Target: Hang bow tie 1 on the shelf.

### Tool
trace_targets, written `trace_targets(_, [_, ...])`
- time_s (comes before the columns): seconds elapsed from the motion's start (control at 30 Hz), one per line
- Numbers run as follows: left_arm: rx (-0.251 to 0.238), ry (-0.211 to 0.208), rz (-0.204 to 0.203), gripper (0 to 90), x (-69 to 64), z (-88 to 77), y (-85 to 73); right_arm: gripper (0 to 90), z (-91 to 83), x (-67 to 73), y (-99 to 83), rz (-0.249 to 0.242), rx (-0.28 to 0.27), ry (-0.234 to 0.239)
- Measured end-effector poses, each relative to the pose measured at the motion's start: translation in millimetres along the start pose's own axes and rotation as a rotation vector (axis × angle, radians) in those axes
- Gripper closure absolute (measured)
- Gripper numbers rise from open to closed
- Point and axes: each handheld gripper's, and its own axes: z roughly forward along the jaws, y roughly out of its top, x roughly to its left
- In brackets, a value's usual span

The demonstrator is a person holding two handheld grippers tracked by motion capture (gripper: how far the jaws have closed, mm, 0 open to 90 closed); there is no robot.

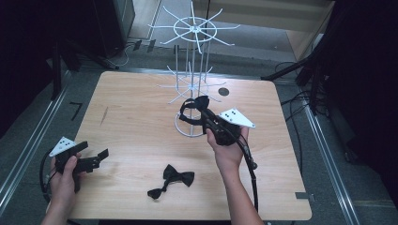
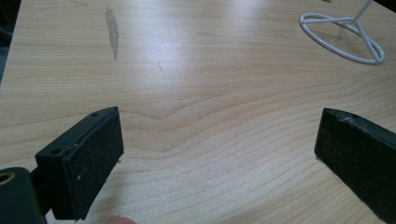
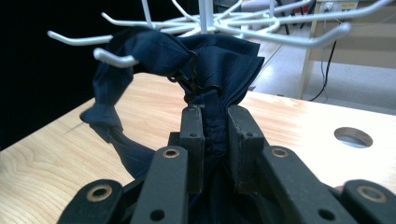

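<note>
right gripper view shows the right hand-held gripper (image 3: 215, 140) clamped on a dark blue bow tie (image 3: 215, 65), its jaws closed on the bunched fabric while the strap loop curls up to the left, beside a white peg (image 3: 114, 57) of the wire display rack (image 3: 261, 25). the step in hand looks like hanging this tie on the rack. to do it well, the person should probably lift the strap loop just above the peg tip, slide it over toward the rack's centre post, and only release once the strap rests on the peg; keeping the loop wide matters, since the small black clasp (image 3: 189, 79) could snag on the hook end.

in the high view, the right hand (image 1: 230, 150) reaches forward over the middle of the bench (image 1: 141, 122), wrist raised, with the gripper pointing up and away at the rack's lower tier. the left hand (image 1: 63, 176) rests low at the near left corner, holding the left hand-held gripper (image 1: 94, 159) with its jaws spread wide and nothing between them, aimed across the bare wood. a second bow tie (image 1: 171, 180) lies flat on the bench near the front edge, between the 2 hands, apart from both.
</note>
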Motion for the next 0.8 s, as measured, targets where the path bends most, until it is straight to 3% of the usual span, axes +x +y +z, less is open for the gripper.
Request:
trace_targets(0.2, [0.0,0.0,0.0,1.6,-0.1,0.1,0.0,78.2,7.0,-2.5,-9.8,-0.003,0.049,-0.004])
trace_targets(0.47, [0.001,-0.002,-0.001,1.6,0.1,0.2,0.0,77.0,12.3,-6.6,-14.6,0.029,0.057,-0.001])
trace_targets(0.8, [0.0,-0.002,-0.001,1.6,0.0,0.2,0.0,63.2,6.1,-13.6,-20.5,0.053,0.066,0.014])
